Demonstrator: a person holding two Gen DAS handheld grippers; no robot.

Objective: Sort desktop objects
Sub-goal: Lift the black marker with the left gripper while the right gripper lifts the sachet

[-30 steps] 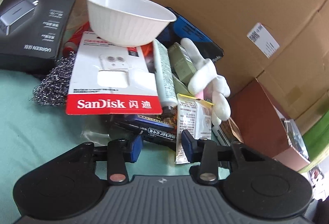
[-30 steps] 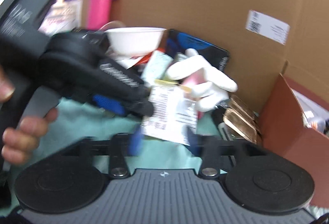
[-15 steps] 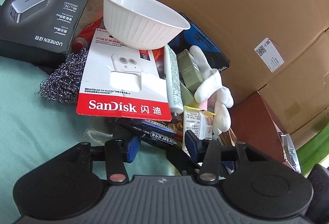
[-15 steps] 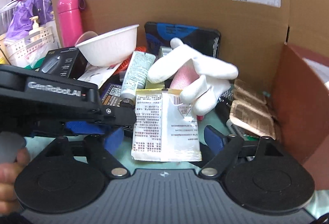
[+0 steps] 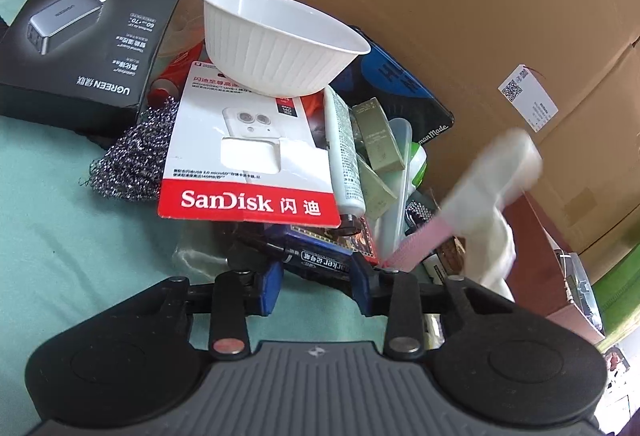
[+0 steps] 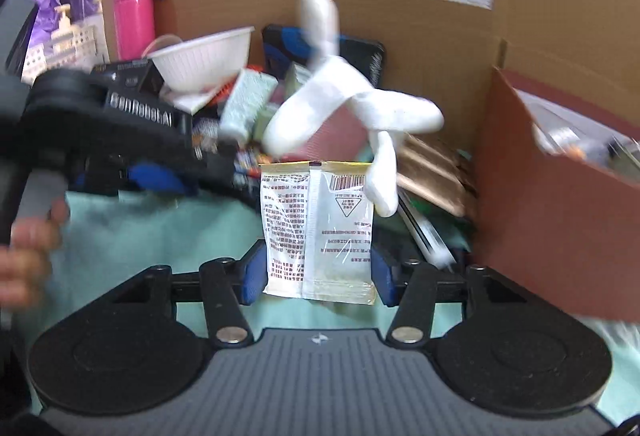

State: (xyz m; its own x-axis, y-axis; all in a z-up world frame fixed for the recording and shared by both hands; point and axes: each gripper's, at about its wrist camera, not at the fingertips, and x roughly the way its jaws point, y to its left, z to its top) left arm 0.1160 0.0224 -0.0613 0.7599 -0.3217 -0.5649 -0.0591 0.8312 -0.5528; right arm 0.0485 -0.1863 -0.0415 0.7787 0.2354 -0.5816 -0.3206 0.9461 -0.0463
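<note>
Right gripper (image 6: 318, 272) jaws closing on white sachet (image 6: 318, 224), which stands upright between the blue pads, both edges touching; left gripper (image 5: 316, 286) jaws closing around black marker (image 5: 320, 262), contact unclear; white glove (image 6: 344, 116) blurred just above sachet.

Left gripper (image 5: 316, 286) closing over a black marker (image 5: 320, 262), possibly touching it

A printed white sachet (image 6: 318, 232) with a yellow top edge stands upright between the right gripper's (image 6: 318, 272) closing jaws, a white glove (image 6: 340, 112) draped above it, beside the cluttered tabletop pile.
</note>
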